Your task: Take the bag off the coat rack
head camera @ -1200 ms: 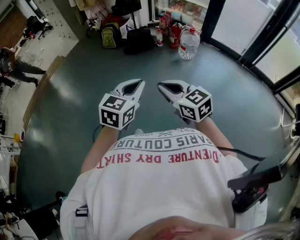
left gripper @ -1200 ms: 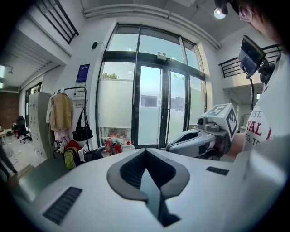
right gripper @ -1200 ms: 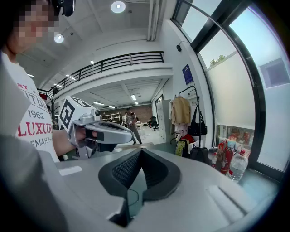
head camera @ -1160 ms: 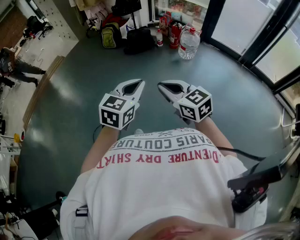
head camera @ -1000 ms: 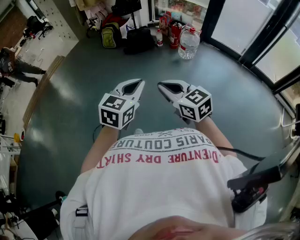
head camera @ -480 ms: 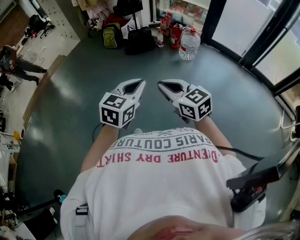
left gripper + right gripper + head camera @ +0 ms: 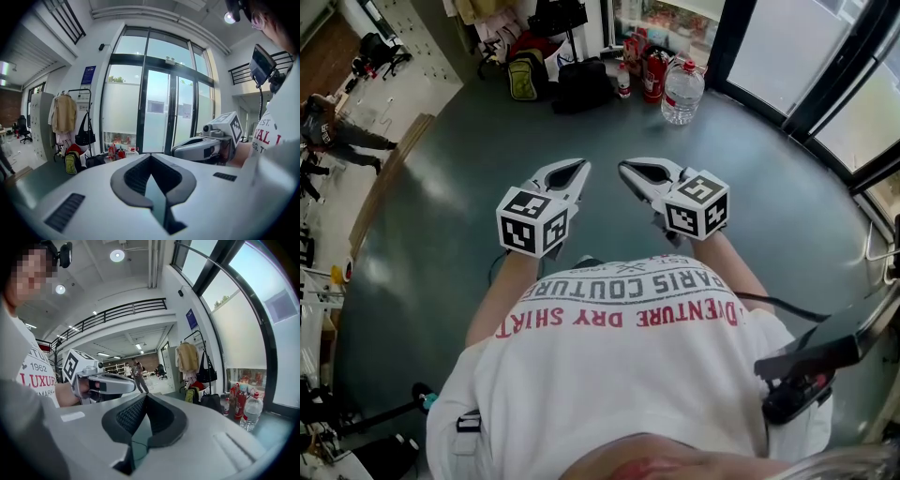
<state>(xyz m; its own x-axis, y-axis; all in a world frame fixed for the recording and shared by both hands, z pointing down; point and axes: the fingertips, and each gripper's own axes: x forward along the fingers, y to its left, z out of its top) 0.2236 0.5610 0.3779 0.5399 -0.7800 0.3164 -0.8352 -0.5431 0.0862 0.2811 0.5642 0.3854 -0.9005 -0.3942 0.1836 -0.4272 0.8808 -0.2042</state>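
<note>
A black bag (image 7: 85,136) hangs on a black coat rack (image 7: 82,92) beside a beige coat (image 7: 63,115), far across the room by the glass wall. The right gripper view shows the same bag (image 7: 206,374) and coat (image 7: 188,357). In the head view the bag (image 7: 557,14) is at the top edge. My left gripper (image 7: 579,166) and right gripper (image 7: 623,169) are held side by side at waist height, well short of the rack. Both are shut with nothing between the jaws. Each gripper view shows its own shut jaws, left (image 7: 151,157) and right (image 7: 146,397).
On the dark floor under the rack lie a black bag (image 7: 579,82), a yellow-green backpack (image 7: 522,75), red fire extinguishers (image 7: 650,69) and a large water bottle (image 7: 682,89). Glass doors (image 7: 157,112) stand to the rack's right. A person (image 7: 328,131) is far left.
The head view has shifted slightly. Both grippers stay shut and almost where they were, the right one a touch further right.
</note>
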